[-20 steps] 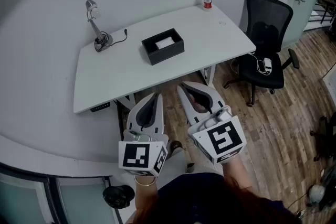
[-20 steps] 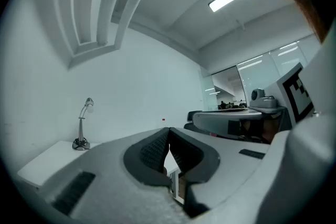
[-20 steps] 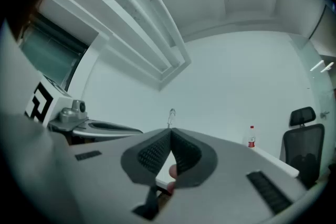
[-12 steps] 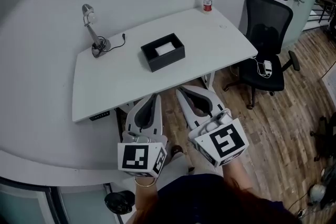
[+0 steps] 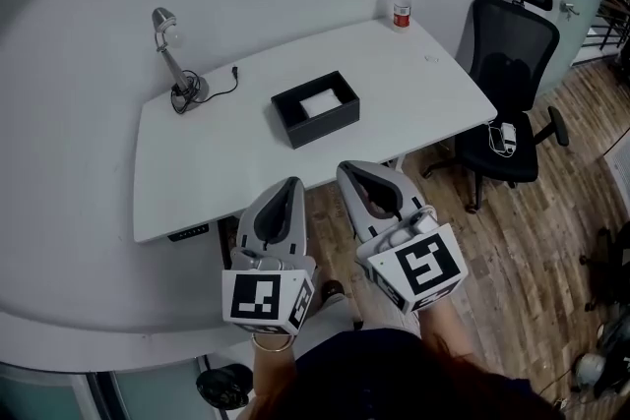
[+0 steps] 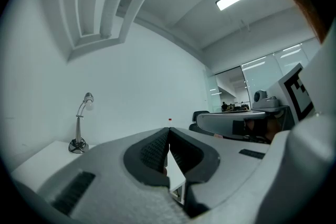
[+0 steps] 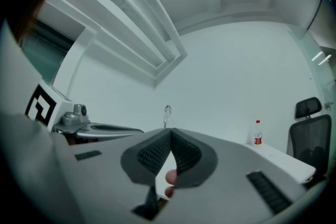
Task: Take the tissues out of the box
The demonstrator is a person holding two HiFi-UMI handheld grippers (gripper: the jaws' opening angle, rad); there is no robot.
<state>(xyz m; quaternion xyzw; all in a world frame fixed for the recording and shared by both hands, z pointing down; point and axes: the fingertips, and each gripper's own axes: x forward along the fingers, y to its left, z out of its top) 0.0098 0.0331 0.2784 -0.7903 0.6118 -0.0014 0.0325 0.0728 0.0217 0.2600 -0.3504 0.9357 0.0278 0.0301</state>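
A black open-top box point(image 5: 315, 108) stands in the middle of the white desk point(image 5: 226, 152), with white tissues point(image 5: 322, 102) showing inside it. Both grippers hang in front of the desk's near edge, apart from the box. My left gripper point(image 5: 289, 181) is shut with nothing between its tips, which meet in the left gripper view point(image 6: 168, 130). To its right, my right gripper point(image 5: 346, 169) is shut and empty too, its tips together in the right gripper view point(image 7: 170, 132). Each gripper's marker cube sits near the person's hands.
A desk lamp point(image 5: 174, 55) with a cable stands at the desk's back left. A bottle with a red cap point(image 5: 402, 4) is at the back right corner. A black office chair point(image 5: 510, 89) stands right of the desk on the wooden floor point(image 5: 532, 241).
The view has shifted a little, so the desk and box sit slightly lower and further right. Both grippers stay shut and have edged a bit closer to the desk's near edge.
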